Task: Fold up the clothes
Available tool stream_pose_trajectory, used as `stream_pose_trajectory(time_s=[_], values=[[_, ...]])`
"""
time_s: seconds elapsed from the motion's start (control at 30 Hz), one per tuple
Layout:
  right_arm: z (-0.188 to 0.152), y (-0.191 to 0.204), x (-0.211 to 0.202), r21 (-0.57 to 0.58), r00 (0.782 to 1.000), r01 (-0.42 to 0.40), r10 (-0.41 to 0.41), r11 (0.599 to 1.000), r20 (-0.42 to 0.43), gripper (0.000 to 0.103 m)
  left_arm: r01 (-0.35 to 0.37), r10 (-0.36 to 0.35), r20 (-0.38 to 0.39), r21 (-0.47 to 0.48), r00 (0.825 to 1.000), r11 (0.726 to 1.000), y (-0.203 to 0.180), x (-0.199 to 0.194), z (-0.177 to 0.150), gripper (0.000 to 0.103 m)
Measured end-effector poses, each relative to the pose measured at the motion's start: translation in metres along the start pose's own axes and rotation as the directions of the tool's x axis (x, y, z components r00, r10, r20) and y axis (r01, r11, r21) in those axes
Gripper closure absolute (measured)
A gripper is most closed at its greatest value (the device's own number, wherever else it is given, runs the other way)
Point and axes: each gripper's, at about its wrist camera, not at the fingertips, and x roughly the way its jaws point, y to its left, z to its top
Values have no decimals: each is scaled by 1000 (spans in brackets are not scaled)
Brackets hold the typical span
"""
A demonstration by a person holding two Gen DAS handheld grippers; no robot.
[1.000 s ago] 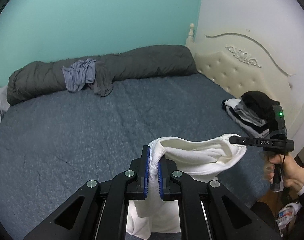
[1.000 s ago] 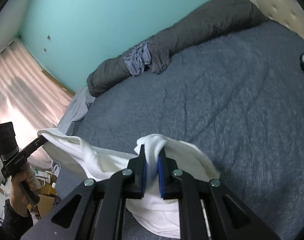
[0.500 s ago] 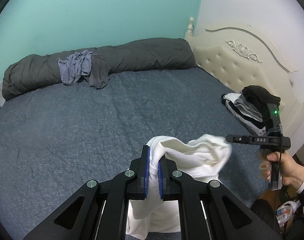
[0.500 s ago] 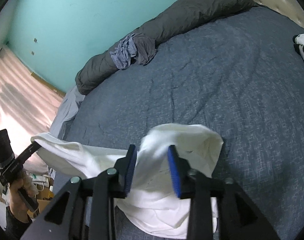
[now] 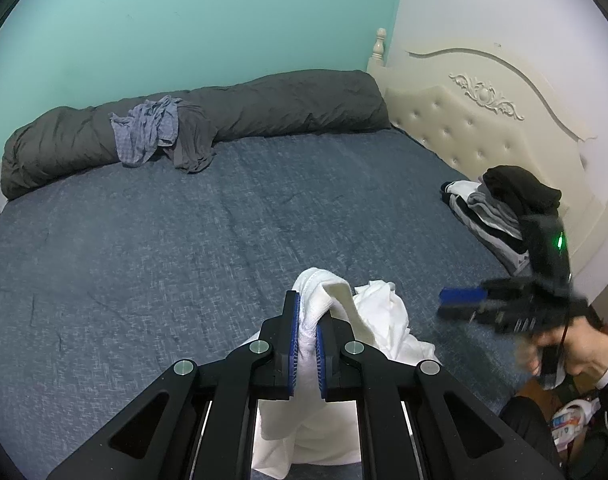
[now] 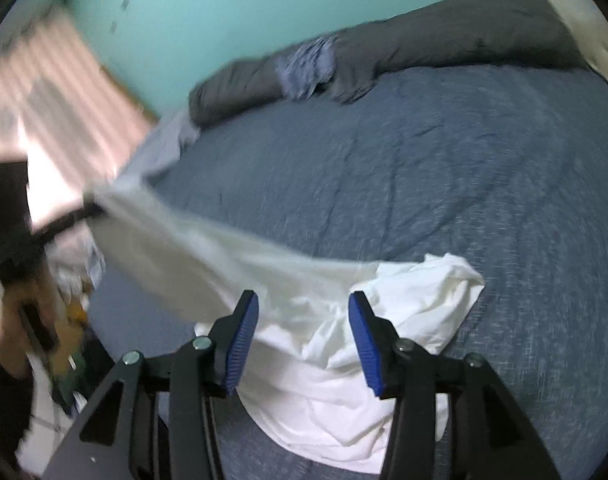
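Two grippers work on one white garment [image 5: 380,320] at the near edge of a blue bed [image 5: 184,240]. The left gripper [image 5: 305,332] is squeezed tight on a bunched fold of the white cloth, which sticks up between its blue pads [image 5: 293,336] and hangs down under it. The right gripper [image 6: 304,340] is opening its jaws. The cloth lies under and between its blue pads [image 6: 242,340] but they do not press on it, so it holds nothing. From the right wrist view the garment stretches from the left gripper [image 6: 76,216] across to a loose heap on the bed. From the left wrist view the right gripper [image 5: 460,302] is blurry, just beside the cloth and apart from it. Far back lie a rolled grey blanket [image 5: 264,112] and a stack of folded clothes [image 5: 500,208].
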Motion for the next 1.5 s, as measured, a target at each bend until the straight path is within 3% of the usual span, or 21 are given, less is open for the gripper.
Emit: stream_pose_trajectory(time_s=[0.17, 0.63, 0.73, 0.8, 0.83, 0.87, 0.97, 1.3, 1.5], values=[[-15, 26, 32, -133, 995, 29, -42, 991, -89, 55, 6, -6, 2, -7, 1000, 1000, 2, 0, 2, 96], [-27, 33, 87, -192, 977, 152, -176, 970, -118, 55, 19, -19, 11, -17, 1000, 1000, 5, -1, -2, 96], [-27, 28, 93, -173, 978, 151, -172, 973, -114, 56, 26, -26, 13, -10, 1000, 1000, 4, -4, -3, 96], [-27, 24, 92, -161, 981, 147, -165, 976, -101, 62, 28, -28, 15, -3, 1000, 1000, 4, -7, -4, 96], [-27, 21, 92, -157, 983, 140, -156, 978, -96, 77, 28, -28, 16, 0, 999, 1000, 4, -9, -4, 96], [-27, 21, 90, -160, 983, 145, -160, 977, -87, 86, 29, -29, 17, 3, 999, 1000, 4, -10, -5, 96], [-23, 17, 76, -154, 987, 150, -155, 977, -27, 94, 24, -24, 19, 7, 1000, 1000, 5, -15, -5, 96], [19, 5, -19, -150, 989, 87, -68, 985, 132, 100, 6, -5, 22, -38, 1000, 999, 24, -31, -7, 96], [17, 22, -23, -196, 997, 51, -38, 979, 71, 99, 5, -4, 16, -52, 1000, 999, 22, -34, -8, 96]])
